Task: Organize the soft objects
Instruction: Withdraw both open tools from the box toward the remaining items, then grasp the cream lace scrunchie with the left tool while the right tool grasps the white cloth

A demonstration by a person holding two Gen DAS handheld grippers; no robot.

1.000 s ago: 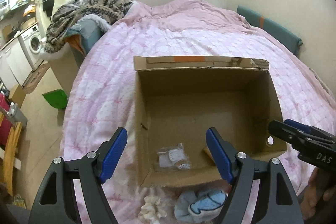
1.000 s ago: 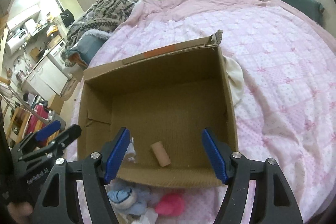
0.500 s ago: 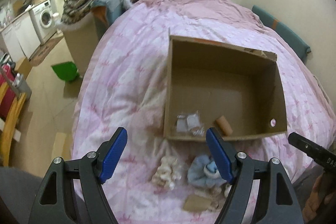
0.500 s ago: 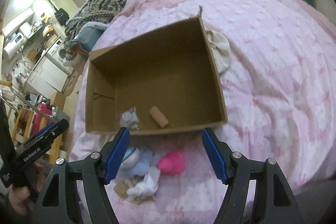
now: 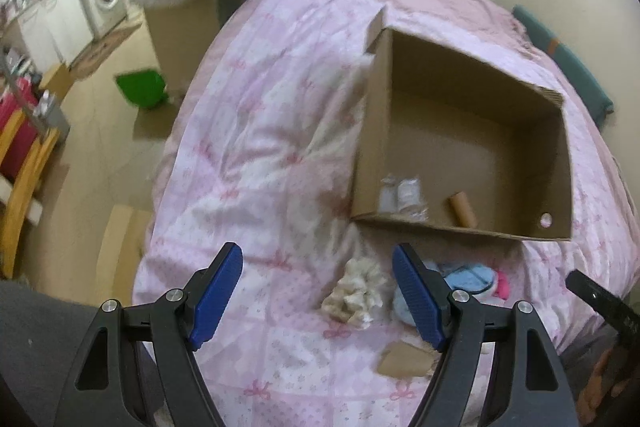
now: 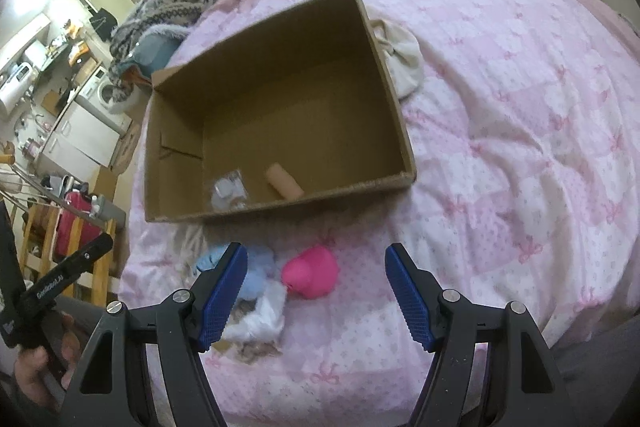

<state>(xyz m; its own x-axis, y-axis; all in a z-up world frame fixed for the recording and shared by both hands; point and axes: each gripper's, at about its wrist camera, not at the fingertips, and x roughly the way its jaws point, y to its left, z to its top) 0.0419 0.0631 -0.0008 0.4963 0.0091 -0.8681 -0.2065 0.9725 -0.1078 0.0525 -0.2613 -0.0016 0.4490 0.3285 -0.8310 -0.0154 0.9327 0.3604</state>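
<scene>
Before the cardboard box [image 6: 280, 107], my right gripper [image 6: 316, 291] and left gripper [image 5: 318, 297] hover fully open, empty, above the pink toy [image 6: 312, 271] and cream scrunchie [image 5: 354, 293].

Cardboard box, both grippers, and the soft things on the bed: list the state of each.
Cardboard box: open, upright on the bed.
Cardboard tube: lying inside the box.
Plastic packet: inside the box.
Pink toy: outside, on the quilt.
Blue toy: outside.
Cream scrunchie: outside.
Left gripper: open, empty.
Right gripper: open, empty.
</scene>
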